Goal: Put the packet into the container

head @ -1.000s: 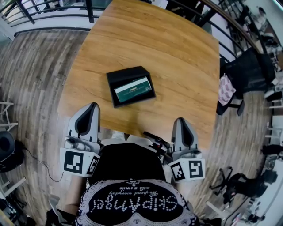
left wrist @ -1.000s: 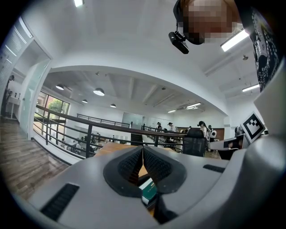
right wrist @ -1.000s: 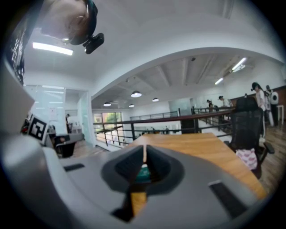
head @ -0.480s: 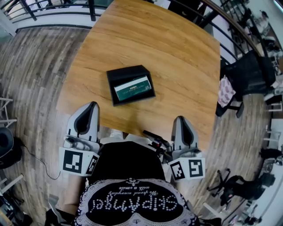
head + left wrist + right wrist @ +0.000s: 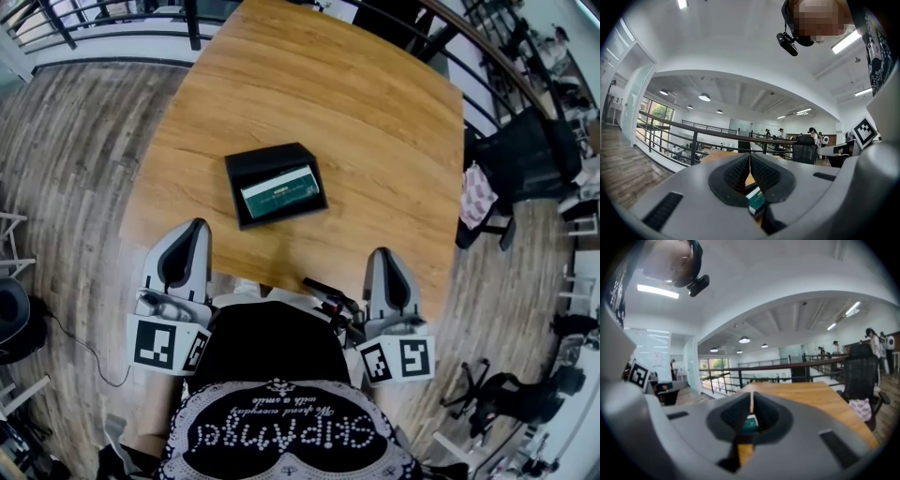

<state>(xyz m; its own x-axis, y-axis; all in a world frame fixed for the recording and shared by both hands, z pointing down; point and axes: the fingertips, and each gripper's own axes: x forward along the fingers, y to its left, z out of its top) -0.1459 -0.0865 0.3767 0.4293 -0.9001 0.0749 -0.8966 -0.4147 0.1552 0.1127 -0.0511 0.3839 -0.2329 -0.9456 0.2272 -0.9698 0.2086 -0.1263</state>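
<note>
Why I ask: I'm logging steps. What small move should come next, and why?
Probably none, so stop here. The green-and-white packet already lies inside the black rectangular container on the wooden table. The left gripper and right gripper sit at the near edge, jaws shut and empty.

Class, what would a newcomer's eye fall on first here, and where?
A black container sits on the wooden table, a green-and-white packet lying inside it. At the table's near edge, the left hand-held gripper and right hand-held gripper hang shut, empty.
</note>
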